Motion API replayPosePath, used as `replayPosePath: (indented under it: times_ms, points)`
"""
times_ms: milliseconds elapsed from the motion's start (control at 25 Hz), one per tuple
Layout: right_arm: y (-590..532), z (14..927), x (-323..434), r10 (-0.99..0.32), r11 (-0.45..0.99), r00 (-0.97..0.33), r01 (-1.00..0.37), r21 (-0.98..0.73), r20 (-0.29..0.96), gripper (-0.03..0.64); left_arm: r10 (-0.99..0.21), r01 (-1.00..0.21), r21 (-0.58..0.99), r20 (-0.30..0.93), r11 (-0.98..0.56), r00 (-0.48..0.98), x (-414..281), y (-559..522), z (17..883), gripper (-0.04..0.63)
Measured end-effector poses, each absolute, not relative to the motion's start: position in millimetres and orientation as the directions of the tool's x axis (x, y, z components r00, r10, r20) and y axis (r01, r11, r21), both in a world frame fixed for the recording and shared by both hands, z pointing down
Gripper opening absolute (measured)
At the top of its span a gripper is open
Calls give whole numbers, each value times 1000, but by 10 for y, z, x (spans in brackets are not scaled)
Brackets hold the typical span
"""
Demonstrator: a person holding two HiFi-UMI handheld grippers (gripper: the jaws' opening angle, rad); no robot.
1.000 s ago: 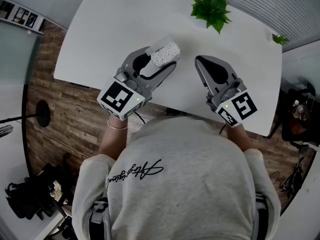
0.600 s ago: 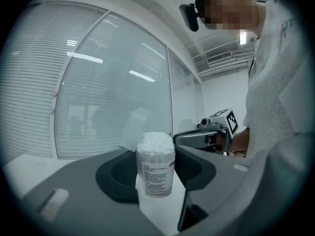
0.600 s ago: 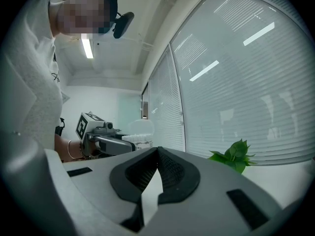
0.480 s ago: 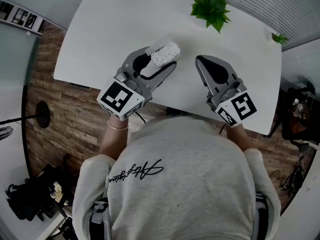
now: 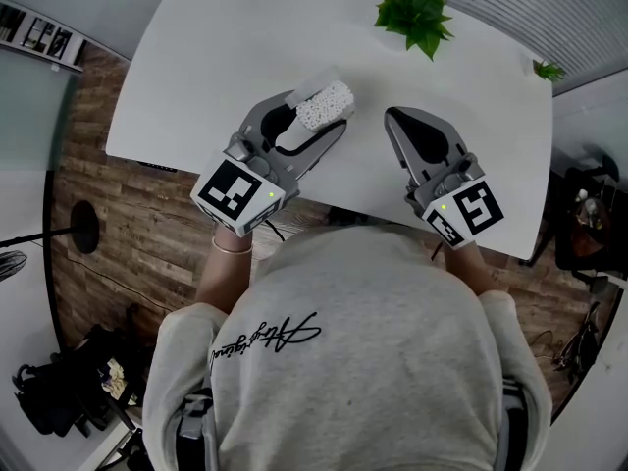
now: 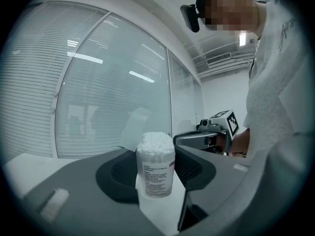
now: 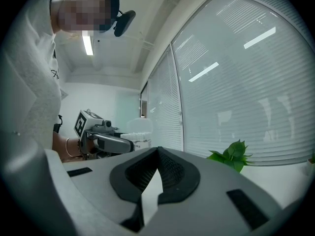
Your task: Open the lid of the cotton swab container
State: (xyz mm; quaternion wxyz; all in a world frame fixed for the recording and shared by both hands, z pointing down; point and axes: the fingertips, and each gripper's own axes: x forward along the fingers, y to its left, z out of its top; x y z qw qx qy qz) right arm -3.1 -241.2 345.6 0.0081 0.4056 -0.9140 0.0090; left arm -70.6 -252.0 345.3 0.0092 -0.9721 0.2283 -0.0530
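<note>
The cotton swab container is a clear tube packed with white swab heads, and it sits between the jaws of my left gripper over the white table. In the left gripper view the container stands upright with the jaws pressed on both its sides. Its clear lid is flipped back behind the exposed swab tips. My right gripper hovers to the right of the container, apart from it, shut with nothing in it. Its closed jaws fill the right gripper view.
A small green plant stands at the table's far edge, right of centre, also visible as the plant in the right gripper view. Window blinds run behind the table. The near table edge lies just under both hands.
</note>
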Motion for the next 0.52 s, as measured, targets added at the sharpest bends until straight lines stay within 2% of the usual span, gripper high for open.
replayPosePath:
  times_ms: [520]
  points:
    - [-2386,3538,-27,-746,665,-666,-746,-21,33,2,-443,-442,-30,114,-896,890,-697,-2531,3563,202]
